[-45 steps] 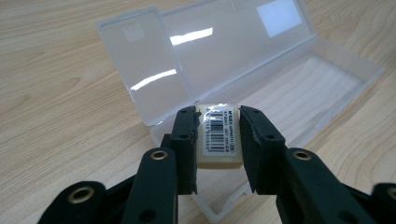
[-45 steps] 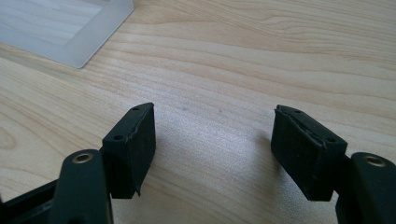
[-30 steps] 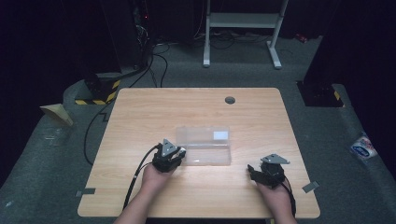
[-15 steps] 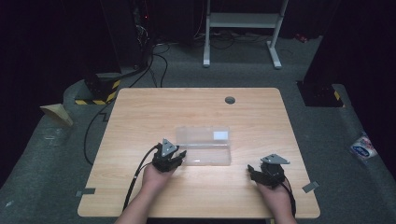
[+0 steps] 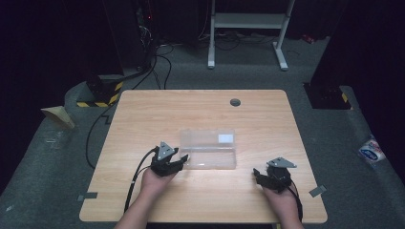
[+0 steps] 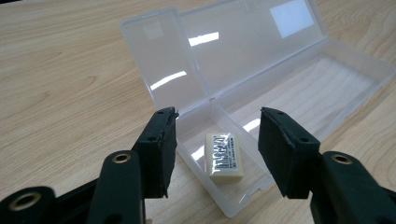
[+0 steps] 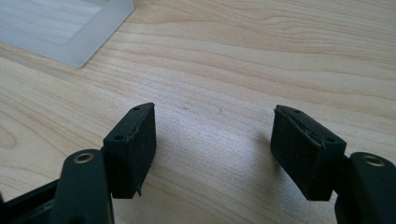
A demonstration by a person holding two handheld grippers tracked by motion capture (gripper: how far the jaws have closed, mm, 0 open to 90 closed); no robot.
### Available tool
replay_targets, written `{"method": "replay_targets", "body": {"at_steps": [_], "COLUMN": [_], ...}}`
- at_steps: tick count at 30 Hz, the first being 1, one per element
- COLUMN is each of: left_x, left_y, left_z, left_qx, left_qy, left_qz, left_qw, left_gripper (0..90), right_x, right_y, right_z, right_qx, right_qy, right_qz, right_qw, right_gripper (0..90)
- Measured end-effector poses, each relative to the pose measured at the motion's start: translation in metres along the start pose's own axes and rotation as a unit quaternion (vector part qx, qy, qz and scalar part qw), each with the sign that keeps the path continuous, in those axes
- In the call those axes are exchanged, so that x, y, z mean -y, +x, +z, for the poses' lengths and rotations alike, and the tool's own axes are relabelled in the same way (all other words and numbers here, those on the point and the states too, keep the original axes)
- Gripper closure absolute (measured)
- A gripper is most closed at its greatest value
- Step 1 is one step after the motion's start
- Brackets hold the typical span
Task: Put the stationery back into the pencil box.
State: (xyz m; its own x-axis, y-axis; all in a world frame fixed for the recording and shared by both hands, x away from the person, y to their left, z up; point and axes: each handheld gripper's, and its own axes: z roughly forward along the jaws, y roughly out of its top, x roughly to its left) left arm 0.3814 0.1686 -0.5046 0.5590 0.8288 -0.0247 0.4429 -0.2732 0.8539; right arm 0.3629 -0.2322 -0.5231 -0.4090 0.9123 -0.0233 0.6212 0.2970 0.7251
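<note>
A clear plastic case (image 5: pixel 208 149) lies open on the wooden table (image 5: pixel 200 109), its lid folded back. In the left gripper view a white eraser (image 6: pixel 224 157) with a printed sleeve rests in the near end of the case (image 6: pixel 299 88). My left gripper (image 6: pixel 217 140) stands open just above that end, the eraser between and below its jaws, untouched. In the high view the left gripper (image 5: pixel 177 161) sits at the case's left end. My right gripper (image 5: pixel 259 175) is open over bare wood (image 7: pixel 215 126), to the right of the case's corner (image 7: pixel 70 28).
A small dark grommet (image 5: pixel 235 102) sits near the table's far edge. Cables (image 5: pixel 136 181) trail from the left gripper off the front edge. Tape marks (image 5: pixel 88 196) lie by the table's front corners. Dark floor, a stand and equipment surround the table.
</note>
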Motion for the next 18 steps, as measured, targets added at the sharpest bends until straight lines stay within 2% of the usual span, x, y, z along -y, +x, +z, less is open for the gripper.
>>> {"method": "replay_targets", "body": {"at_steps": [8, 15, 18], "left_x": [0.004, 0.015, 0.021], "left_y": [0.011, 0.026, 0.034], "left_z": [-0.010, -0.028, -0.036], "left_qx": [-0.006, -0.018, -0.018], "left_qy": [0.004, 0.020, 0.027], "left_qz": [-0.014, -0.012, -0.023], "left_qw": [0.9999, 0.9996, 0.9992], "left_gripper": [45.5, 43.9, 43.3], "right_x": [0.000, 0.000, 0.000], "right_y": [0.000, 0.000, 0.000], "right_z": [0.000, 0.000, 0.000], "right_qx": [-0.002, -0.003, -0.003], "right_qy": [0.000, 0.000, 0.000], "right_qz": [0.000, 0.000, 0.000], "right_qw": [1.0000, 1.0000, 1.0000], "right_gripper": [31.1, 31.1, 31.1]}}
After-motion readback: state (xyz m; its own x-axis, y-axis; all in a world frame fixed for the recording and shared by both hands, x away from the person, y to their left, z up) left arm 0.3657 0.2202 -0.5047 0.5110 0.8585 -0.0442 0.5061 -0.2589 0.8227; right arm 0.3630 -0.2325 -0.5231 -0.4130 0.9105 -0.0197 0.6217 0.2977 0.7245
